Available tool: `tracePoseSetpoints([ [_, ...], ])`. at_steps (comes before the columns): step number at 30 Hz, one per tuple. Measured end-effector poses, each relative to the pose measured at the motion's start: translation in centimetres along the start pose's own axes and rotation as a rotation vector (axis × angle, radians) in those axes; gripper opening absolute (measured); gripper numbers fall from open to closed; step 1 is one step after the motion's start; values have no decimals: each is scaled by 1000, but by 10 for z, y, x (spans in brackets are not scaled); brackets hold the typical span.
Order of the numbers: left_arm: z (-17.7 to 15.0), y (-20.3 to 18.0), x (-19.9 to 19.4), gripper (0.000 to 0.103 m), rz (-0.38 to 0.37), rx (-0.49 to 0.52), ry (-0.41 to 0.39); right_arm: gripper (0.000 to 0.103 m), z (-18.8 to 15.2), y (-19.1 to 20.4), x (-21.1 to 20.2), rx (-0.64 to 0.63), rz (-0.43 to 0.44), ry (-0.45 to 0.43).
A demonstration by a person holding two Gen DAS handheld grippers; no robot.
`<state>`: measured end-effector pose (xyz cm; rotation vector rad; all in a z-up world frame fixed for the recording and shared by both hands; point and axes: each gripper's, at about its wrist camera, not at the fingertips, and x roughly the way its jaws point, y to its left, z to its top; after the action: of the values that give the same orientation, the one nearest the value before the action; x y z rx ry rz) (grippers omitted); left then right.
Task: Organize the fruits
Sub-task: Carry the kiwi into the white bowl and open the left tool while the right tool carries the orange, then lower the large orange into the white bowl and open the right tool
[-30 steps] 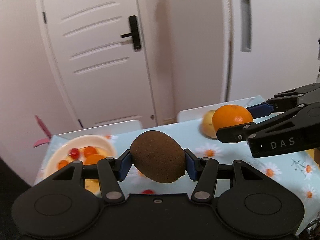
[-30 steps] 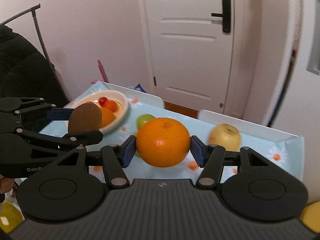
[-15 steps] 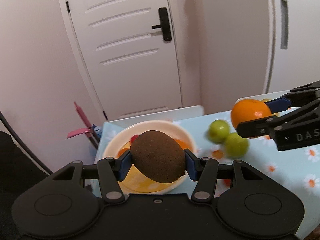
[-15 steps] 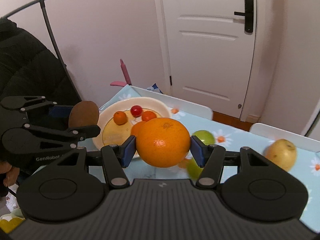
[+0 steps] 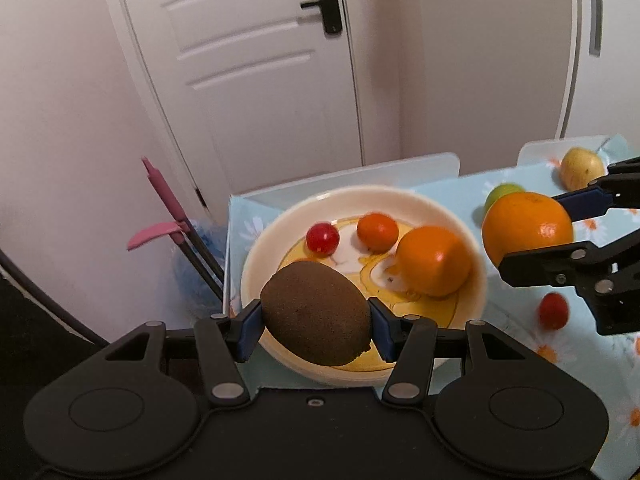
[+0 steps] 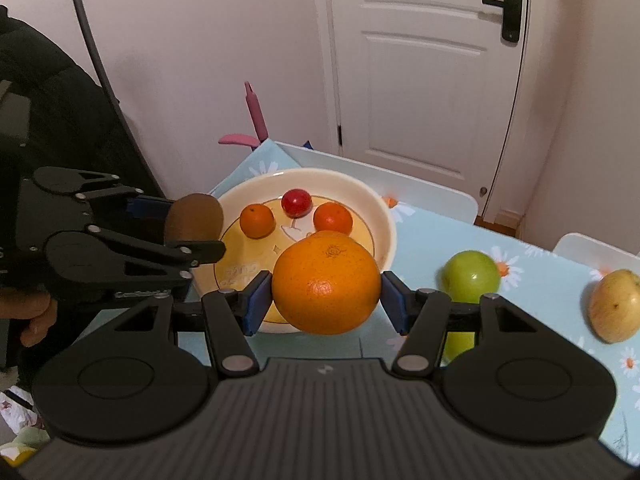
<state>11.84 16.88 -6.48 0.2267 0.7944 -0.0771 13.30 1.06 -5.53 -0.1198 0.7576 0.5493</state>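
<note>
Fruit is gathered on and around a cream plate (image 6: 384, 216) at the near-left corner of a table with a daisy-print cloth (image 6: 552, 280). On the plate lie a red cherry tomato (image 6: 296, 202), two small mandarins (image 6: 257, 221) (image 6: 333, 219) and, in the left wrist view, a larger orange fruit (image 5: 434, 266) toward the plate's right side. The left gripper (image 5: 316, 322) pinches a brown kiwi (image 5: 316, 314) between its blue pads, above the plate's near-left rim. The right gripper (image 6: 326, 300) clamps a big orange (image 6: 326, 282) over the plate's near-right edge. Right of the plate a green apple (image 6: 470, 276) rests on the cloth, and further right a yellow pear (image 6: 614, 306). Another cherry tomato (image 5: 553, 311) lies on the cloth just right of the plate. Behind the plate stands a white door (image 6: 420, 60).
</note>
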Motion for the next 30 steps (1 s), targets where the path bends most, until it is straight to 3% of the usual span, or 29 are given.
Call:
tracePoseSetpoints([
  [12, -2, 10, 44, 61, -63, 56, 72, 73, -5, 7, 20, 36, -50, 36],
  [14, -2, 11, 40, 72, -71, 55, 47, 73, -4, 6, 20, 36, -56, 35],
  [15, -1, 12, 37, 87, -70, 54, 31, 73, -3, 7, 20, 34, -57, 35],
  [16, -1, 12, 33, 95, -68, 54, 9, 73, -3, 6, 19, 32, -59, 35],
  [30, -31, 13, -19, 97, -23, 9, -4, 73, -1, 20, 26, -72, 2, 68],
])
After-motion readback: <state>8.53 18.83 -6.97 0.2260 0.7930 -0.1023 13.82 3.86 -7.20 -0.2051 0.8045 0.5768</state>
